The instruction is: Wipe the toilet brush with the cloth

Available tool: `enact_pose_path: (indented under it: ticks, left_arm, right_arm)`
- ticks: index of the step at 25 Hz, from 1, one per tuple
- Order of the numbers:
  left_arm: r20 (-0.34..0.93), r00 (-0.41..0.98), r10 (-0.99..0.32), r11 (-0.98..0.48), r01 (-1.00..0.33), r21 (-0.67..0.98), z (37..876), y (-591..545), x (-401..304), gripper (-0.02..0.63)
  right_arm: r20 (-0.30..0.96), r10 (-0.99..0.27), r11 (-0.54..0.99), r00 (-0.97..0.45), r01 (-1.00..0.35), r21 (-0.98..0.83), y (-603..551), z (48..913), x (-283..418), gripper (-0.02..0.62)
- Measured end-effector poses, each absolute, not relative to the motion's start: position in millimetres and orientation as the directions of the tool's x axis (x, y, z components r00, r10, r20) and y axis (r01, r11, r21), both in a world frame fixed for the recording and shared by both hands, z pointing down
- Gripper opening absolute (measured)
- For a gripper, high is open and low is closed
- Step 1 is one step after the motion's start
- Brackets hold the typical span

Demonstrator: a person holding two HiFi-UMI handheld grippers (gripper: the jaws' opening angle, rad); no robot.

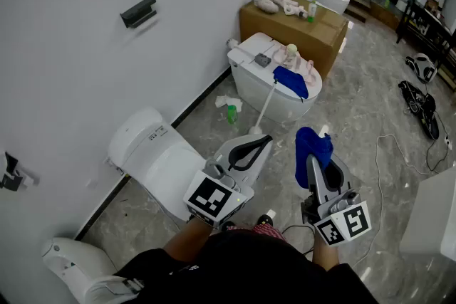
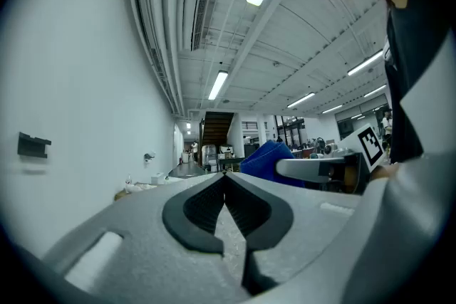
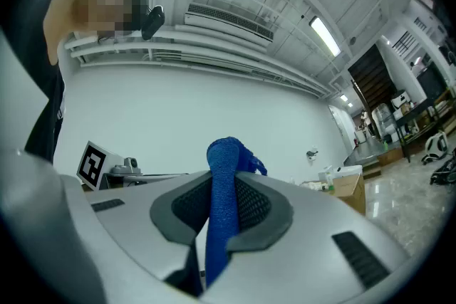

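Note:
My right gripper (image 1: 312, 161) is shut on a blue cloth (image 1: 313, 144), which sticks up past its tips; in the right gripper view the cloth (image 3: 222, 189) runs as a bunched strip between the pads of that gripper (image 3: 221, 185). My left gripper (image 1: 265, 141) is shut with nothing in it, its pads meeting in the left gripper view (image 2: 225, 181), where the blue cloth (image 2: 265, 157) shows to the right. Just beyond the left gripper's tips, a thin white toilet brush handle (image 1: 266, 107) leans against the far toilet (image 1: 254, 90). A second blue cloth (image 1: 291, 80) lies on that toilet.
A white toilet with closed lid (image 1: 154, 156) stands at the wall on my left. A cardboard box (image 1: 291, 30) with small items sits behind the far toilet. A green bottle (image 1: 231, 114) and crumpled paper lie by the wall. Cables (image 1: 399, 153) cross the marble floor at right.

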State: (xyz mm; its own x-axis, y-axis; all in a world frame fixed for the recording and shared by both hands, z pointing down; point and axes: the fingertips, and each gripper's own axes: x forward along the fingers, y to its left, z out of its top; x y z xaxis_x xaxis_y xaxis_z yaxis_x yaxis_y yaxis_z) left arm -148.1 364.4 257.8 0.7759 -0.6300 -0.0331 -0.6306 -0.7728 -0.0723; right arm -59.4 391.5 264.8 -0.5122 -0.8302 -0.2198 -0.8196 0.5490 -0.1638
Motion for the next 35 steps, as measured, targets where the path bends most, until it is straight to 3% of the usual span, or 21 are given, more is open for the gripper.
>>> enact_pose_path:
  ticks: [19,35]
  left_arm:
    - [-0.023,0.751,-0.660,-0.748,-0.660,-0.066,263,360,-146,0.006]
    - [-0.032,0.735,-0.678,-0.733,-0.678,-0.055,263,336,-92,0.006]
  right_arm:
    - [-0.268,-0.834,0.537,-0.482,-0.820,-0.197,390,267,-32,0.063]
    - [-0.291,-0.808,0.575,-0.512,-0.792,-0.203,368,268,26,0.063]
